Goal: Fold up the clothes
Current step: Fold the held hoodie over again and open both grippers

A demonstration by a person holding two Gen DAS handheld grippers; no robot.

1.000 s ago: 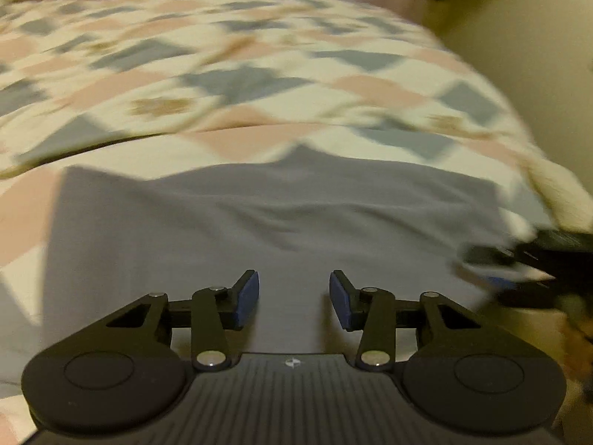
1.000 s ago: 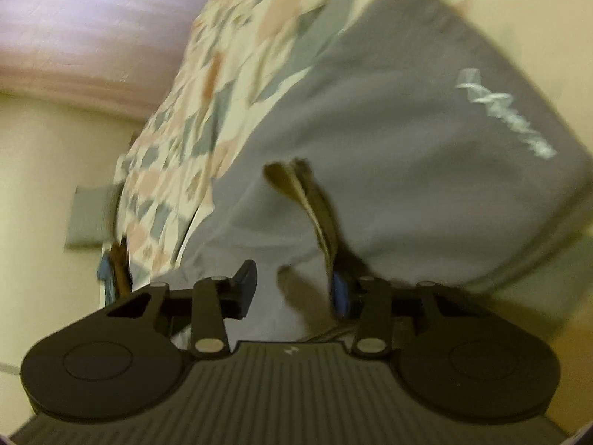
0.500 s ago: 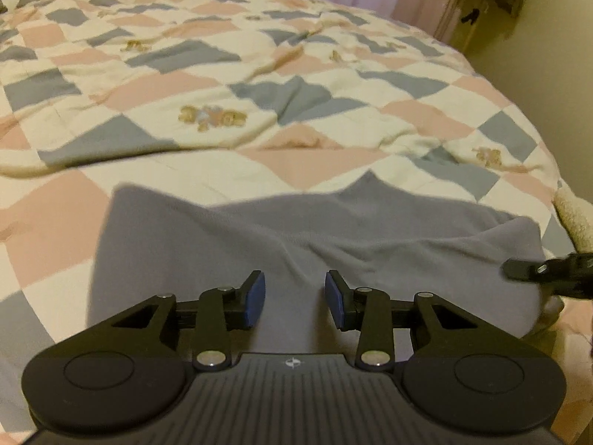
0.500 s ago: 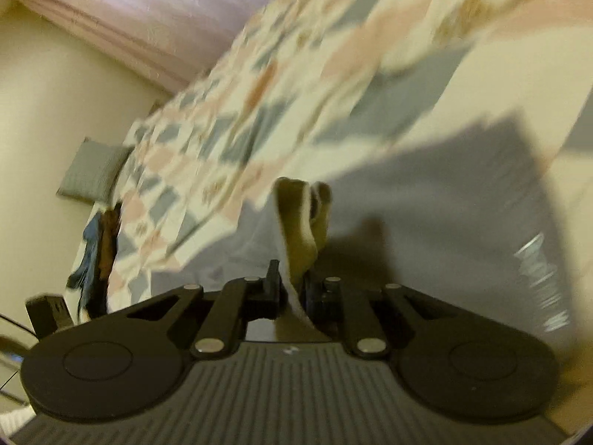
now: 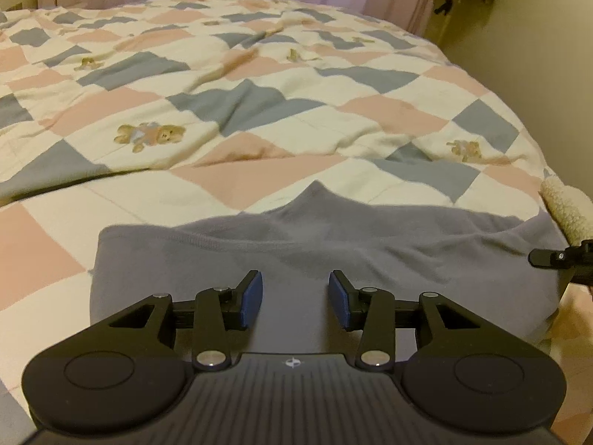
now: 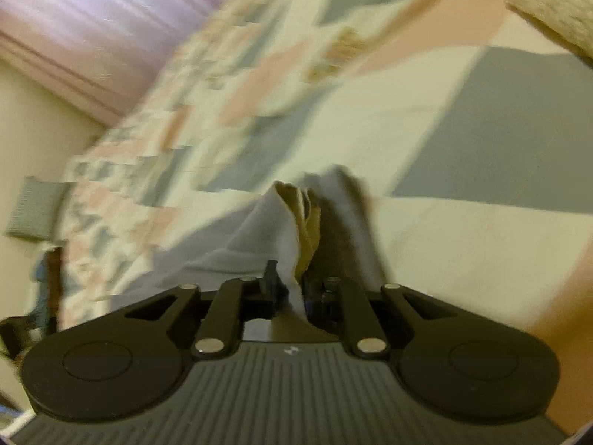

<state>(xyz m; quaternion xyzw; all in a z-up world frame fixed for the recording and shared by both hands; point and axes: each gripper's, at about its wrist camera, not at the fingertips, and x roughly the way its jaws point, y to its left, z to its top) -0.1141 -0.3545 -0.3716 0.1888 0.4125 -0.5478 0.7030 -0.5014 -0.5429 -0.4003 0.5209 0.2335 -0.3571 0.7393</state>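
No readable words, numbers or brand names appear in either view. Each tool body (image 5: 292, 389) carries only a small pale emblem (image 5: 292, 362) near its front edge.

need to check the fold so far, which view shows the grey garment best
The left wrist view: the grey garment lies sharp across the patchwork quilt, both edges visible beyond the open left gripper. The right wrist view is blurred, showing only a bunched corner pinched in the right gripper.
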